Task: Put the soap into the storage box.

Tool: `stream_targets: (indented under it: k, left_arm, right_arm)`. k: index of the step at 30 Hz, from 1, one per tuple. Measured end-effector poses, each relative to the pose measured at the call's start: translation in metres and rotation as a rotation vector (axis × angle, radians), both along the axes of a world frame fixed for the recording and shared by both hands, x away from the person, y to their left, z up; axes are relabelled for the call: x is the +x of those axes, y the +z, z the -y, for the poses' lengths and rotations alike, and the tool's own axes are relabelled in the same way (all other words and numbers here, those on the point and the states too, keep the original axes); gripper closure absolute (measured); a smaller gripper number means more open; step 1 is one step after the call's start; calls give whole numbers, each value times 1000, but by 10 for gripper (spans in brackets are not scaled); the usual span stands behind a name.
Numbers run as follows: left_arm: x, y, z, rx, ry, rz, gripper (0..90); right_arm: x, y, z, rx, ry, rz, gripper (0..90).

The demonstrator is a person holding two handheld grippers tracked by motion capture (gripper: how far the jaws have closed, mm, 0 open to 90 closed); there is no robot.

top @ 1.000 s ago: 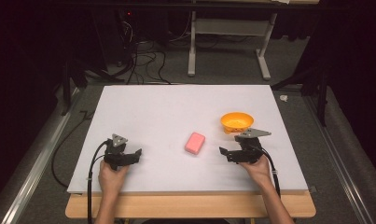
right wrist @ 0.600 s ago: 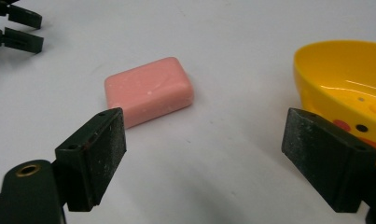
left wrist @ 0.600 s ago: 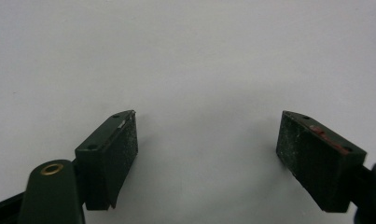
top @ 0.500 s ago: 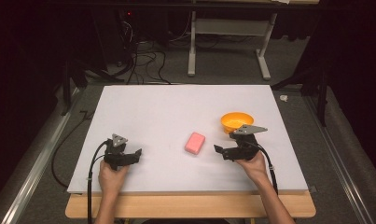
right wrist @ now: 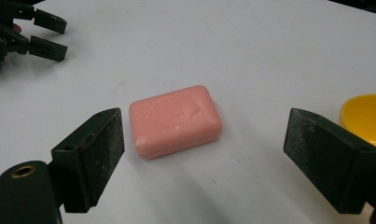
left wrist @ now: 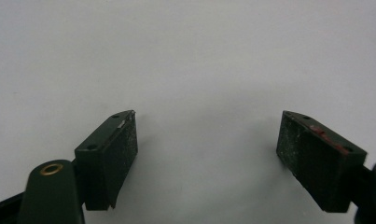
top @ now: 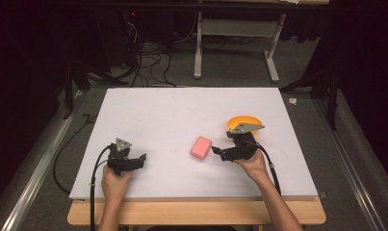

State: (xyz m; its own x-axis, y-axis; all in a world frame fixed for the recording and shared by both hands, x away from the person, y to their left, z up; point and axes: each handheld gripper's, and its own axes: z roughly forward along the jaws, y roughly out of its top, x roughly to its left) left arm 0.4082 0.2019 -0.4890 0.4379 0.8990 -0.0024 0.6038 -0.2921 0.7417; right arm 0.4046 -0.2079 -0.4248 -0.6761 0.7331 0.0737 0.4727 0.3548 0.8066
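Spread wide, my right gripper (right wrist: pixel 204 154) fingers face the pink soap (right wrist: pixel 175 120) lying just ahead; left gripper (left wrist: pixel 205 154) gapes over bare white bench (top: pixel 182 110), near its front-left corner.

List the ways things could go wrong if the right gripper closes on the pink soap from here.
1. The pink soap lies angled and closer to one jaw of the open right gripper, so closing might push or twist it rather than grip it.
2. The soap looks smooth and rounded, so it could squirt out of the pads.
3. The orange bowl sits just behind the gripper; a swing back could knock it.
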Motion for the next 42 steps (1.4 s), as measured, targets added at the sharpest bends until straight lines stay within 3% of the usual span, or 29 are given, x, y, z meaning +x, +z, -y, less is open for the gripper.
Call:
stream_targets:
  k: [8, 10, 18, 22, 31, 42]
  left_arm:
    - [0, 0, 0, 0, 0, 0, 208]
    - [0, 0, 0, 0, 0, 0, 208]
    - [0, 0, 0, 0, 0, 0, 209]
    - [0, 0, 0, 0, -1, -1, 209]
    - [0, 0, 0, -1, -1, -1, 209]
    - [0, 0, 0, -1, -1, -1, 209]
  right_arm:
    - [8, 4, -9, 9, 22, 14, 124]
    - [11, 4, -11, 17, 27, -1, 123]
    - [24, 1, -28, -13, 64, -10, 122]
    - [30, -3, -35, -16, 69, -15, 121]
    - [43, -17, -54, -87, 112, -37, 120]
    - [48, -31, -59, -115, 129, -59, 119]
